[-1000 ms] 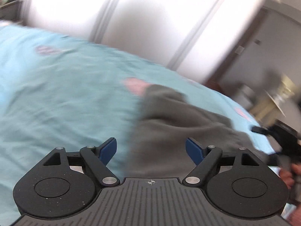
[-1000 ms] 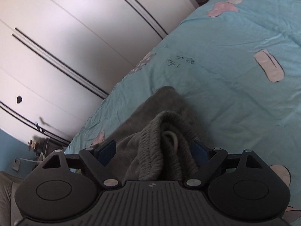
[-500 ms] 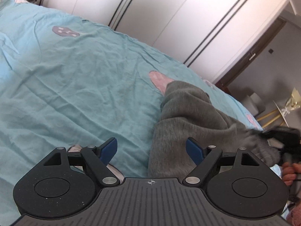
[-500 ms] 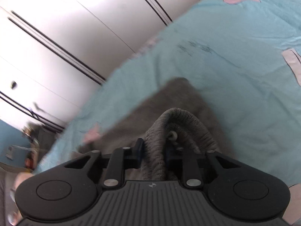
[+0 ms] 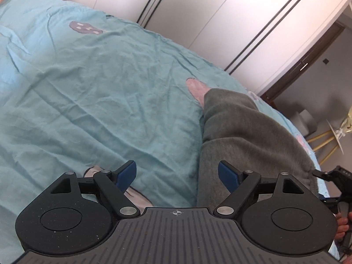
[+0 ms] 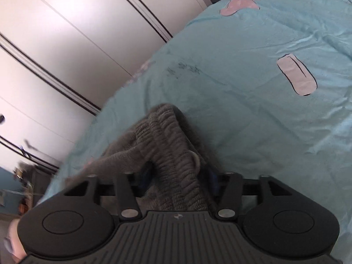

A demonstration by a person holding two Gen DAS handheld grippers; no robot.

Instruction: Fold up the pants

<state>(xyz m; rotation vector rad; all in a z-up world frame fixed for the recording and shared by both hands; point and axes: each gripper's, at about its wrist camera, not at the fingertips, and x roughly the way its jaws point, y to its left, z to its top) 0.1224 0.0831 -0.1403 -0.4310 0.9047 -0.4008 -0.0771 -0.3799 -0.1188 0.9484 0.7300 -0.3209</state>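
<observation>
Mostly the grey, soft fleece pants (image 5: 239,136) lie folded in a long bundle on the light blue bed sheet with pink printed patches (image 5: 99,92), near the edge of the bed that faces the white wardrobe with dark vertical lines (image 5: 220,17). The left gripper (image 5: 177,173) hangs over the sheet with its blue pads wide apart. Nothing is between them; only the near left edge of the pants shows beside the right pad.

From the right wrist camera, the ribbed elastic waistband (image 6: 167,154) of the pants runs up between the fingers of the right gripper (image 6: 179,176). Its jaws are opening. The blue pads are almost hidden by the cloth and blurred, so I cannot tell if they press on the waistband. The lower part of the waistband is cut off by the black body of the gripper.

At the right border of the left view, this gripper and some fingers of the person's hand (image 5: 342,222) are partly visible, cut by the frame.
</observation>
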